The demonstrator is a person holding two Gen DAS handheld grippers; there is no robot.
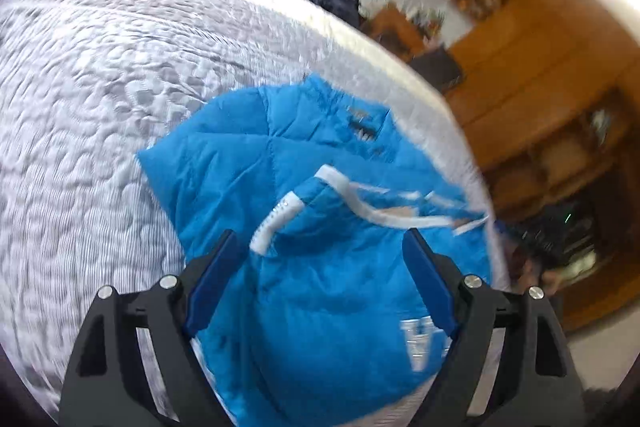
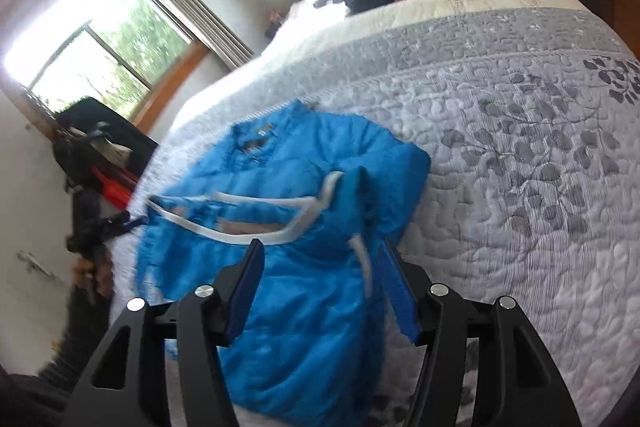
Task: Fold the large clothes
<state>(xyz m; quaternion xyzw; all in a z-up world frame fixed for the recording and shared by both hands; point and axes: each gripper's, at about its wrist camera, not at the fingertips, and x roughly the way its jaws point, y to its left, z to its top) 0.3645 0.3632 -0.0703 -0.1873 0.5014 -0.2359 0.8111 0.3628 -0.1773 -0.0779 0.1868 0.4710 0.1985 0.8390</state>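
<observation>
Lying on quilted bedspread [image 2: 520, 147], blue puffer jacket [image 1: 320, 287], white lettering unreadable

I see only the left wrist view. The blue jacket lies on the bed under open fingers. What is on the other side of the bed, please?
Observer: The right wrist view shows a window beyond the jacket, bright with trees outside.
Operator: Is the right gripper holding the jacket?
Observer: No. The right gripper is open above it, nothing between its fingers.
Operator: Does the quilt have any pattern I miss?
Observer: Yes, the quilt has grey leaf branches printed beside the jacket.
Operator: Anything on the floor there?
Observer: A dark case stands under the window, with an orange thing below it.
</observation>
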